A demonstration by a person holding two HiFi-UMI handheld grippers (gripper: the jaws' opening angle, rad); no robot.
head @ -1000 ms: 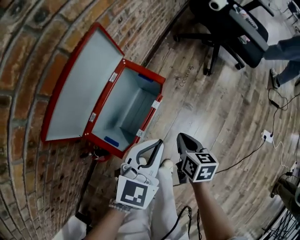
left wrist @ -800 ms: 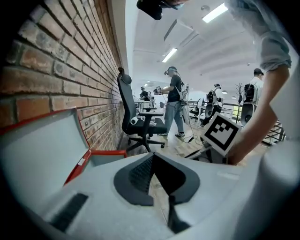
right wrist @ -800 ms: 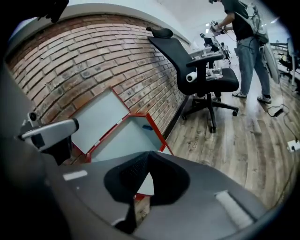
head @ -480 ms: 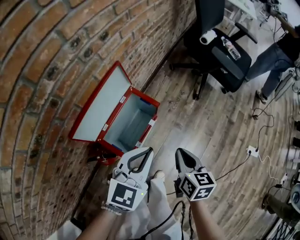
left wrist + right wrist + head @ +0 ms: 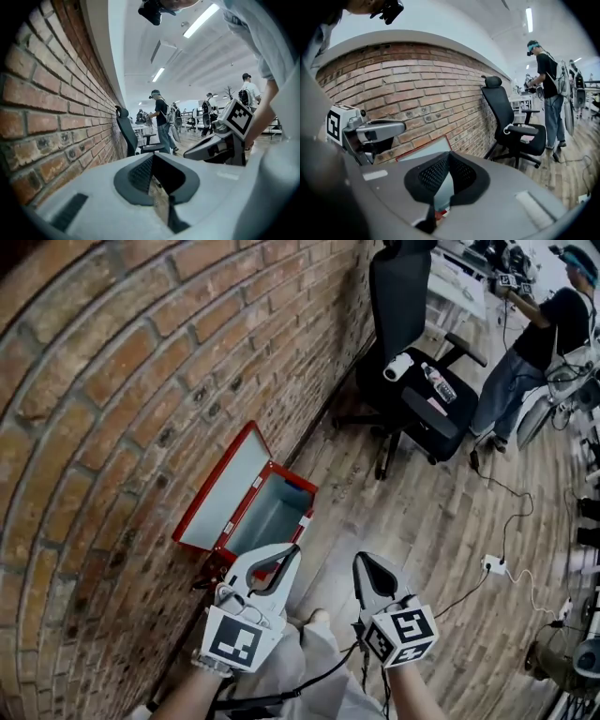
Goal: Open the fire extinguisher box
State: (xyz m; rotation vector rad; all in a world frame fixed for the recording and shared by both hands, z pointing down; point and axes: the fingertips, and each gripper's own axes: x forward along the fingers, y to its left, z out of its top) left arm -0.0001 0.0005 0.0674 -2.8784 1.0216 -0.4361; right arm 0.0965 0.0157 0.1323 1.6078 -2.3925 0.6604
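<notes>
At the foot of the brick wall, in the head view, we see the fire extinguisher box standing open on the wooden floor. Its red-edged lid is swung back against the bricks and its pale grey inside is showing. Only this view gives us the whole box. It also shows both tools held side by side just short of it, neither touching it.

The left gripper has its jaws pressed together at the tips, with nothing between them. Its own view looks along the wall and misses the box. Instead we get the office chair, a person standing beyond it, other people further back in the room, and the right gripper off to one side.

The right gripper view does catch the box, though only in part. The grey lid leans on the bricks behind its jaws, and a scrap of red shows through the slot below them. Those jaws are likewise closed on nothing. The same view shows us the left gripper beside the wall.
</notes>
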